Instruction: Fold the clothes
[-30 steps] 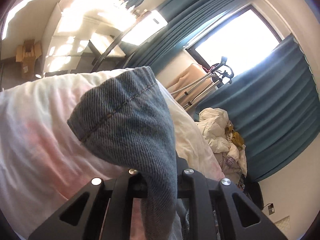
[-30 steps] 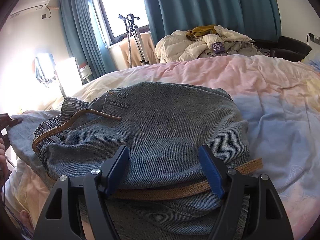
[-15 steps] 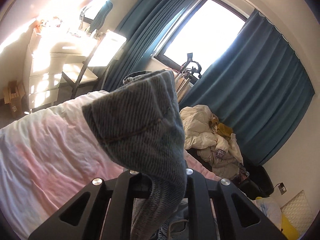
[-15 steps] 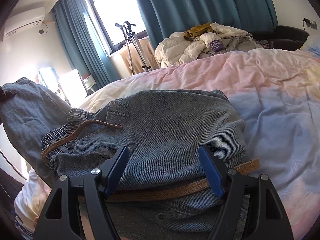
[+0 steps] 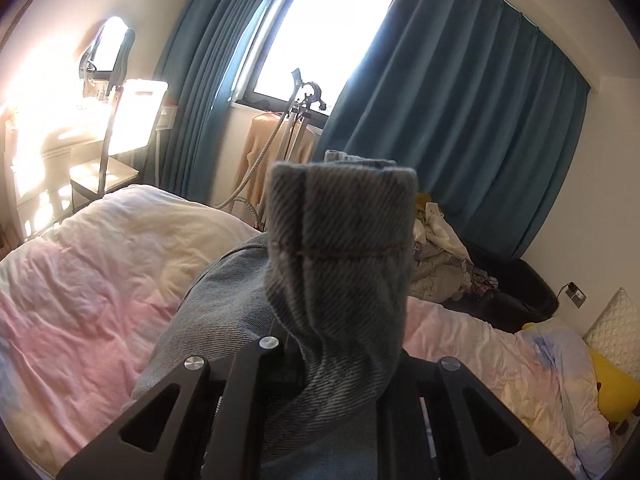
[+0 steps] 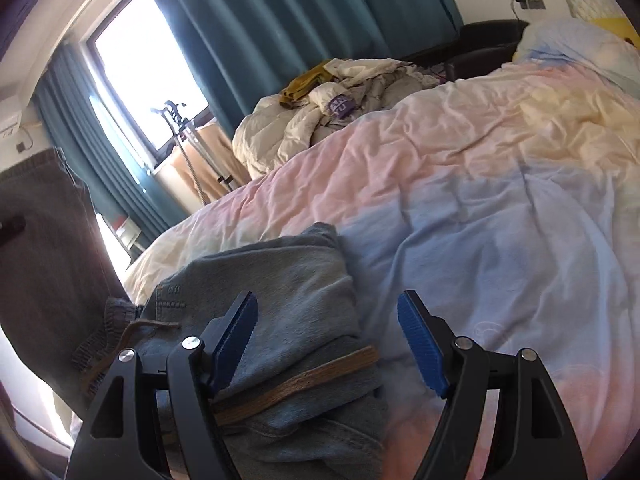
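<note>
Across the bed (image 6: 500,168) your jeans (image 6: 280,288) lie bunched, waistband near you. Your left gripper (image 5: 340,364) is clamped on a lifted leg end, mid-fold by my reading; lay it squarely over. Your right gripper (image 6: 326,340) hovers wide, holding nothing.

No legible text anywhere.

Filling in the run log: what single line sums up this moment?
step: folding jeans | left gripper: shut on lifted jeans leg | right gripper: open above jeans | surface: bed
</note>
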A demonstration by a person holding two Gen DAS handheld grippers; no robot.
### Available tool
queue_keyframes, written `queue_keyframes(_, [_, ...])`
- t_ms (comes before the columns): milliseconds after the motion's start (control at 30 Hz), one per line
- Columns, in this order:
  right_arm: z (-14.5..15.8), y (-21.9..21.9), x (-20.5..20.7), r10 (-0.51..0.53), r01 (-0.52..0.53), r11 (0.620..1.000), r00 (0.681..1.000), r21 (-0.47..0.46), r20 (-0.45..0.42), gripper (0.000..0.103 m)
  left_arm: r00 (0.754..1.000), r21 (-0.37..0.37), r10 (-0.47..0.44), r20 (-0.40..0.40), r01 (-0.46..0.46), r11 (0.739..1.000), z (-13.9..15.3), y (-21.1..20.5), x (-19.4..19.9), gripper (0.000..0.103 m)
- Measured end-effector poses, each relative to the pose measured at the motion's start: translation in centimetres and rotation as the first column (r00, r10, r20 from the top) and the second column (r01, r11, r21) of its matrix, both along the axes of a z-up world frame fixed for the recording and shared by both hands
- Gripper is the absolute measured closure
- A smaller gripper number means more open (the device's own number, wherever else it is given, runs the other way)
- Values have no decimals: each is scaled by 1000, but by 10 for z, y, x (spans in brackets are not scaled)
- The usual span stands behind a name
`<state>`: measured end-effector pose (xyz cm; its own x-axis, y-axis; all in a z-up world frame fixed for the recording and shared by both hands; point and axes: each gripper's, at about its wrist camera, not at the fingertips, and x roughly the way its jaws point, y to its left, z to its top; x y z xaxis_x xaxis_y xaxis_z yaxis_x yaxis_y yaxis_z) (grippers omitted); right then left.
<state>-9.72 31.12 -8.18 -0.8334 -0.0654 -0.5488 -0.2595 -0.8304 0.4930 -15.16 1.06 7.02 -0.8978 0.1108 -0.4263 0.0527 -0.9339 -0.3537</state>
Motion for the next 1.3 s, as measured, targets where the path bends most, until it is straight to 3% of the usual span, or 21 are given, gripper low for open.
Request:
queue_keyframes(167, [1, 42, 9, -123, 122, 990, 992, -67, -10, 29, 998, -92, -53, 28, 56, 994, -31, 57, -5, 91])
queue_keyframes(333, [-7, 70, 12, -183, 183, 975, 983, -129, 7, 29, 991, -207, -103, 91, 120, 971, -76, 107, -3, 91])
queue_keyframes(633, [-27, 92, 12, -207, 213, 953, 977, -216, 49, 29, 983, -338, -92, 156, 141, 931, -125, 135, 8, 88])
queue_keyframes(733, [-30, 91, 10, -189, 196, 955, 981, -221, 52, 30, 975, -415, -102, 197, 177, 892, -130, 143, 12, 80])
queue_keyframes(800, [-29, 87, 8, -170, 175, 961, 984, -214, 45, 30, 965, -468, -146, 218, 235, 852, -130, 149, 18, 64])
queue_keyframes(867, [-26, 82, 7, -149, 153, 967, 988, -202, 36, 29, 953, -509, -195, 232, 289, 811, -127, 153, 31, 55])
queue_keyframes(967, [-21, 76, 6, -112, 111, 974, 994, -196, 3, 30, 941, -548, -229, 248, 331, 768, -119, 153, 50, 55])
queue_keyframes(1167, [-5, 55, 3, -4, -8, 986, 998, -165, -68, 29, 924, -463, -275, 267, 373, 804, -95, 120, 71, 55])
queue_keyframes(1300, [1, 39, 1, 79, -97, 981, 991, -169, -110, 29, 916, -423, -322, 242, 398, 814, -80, 102, 89, 55])
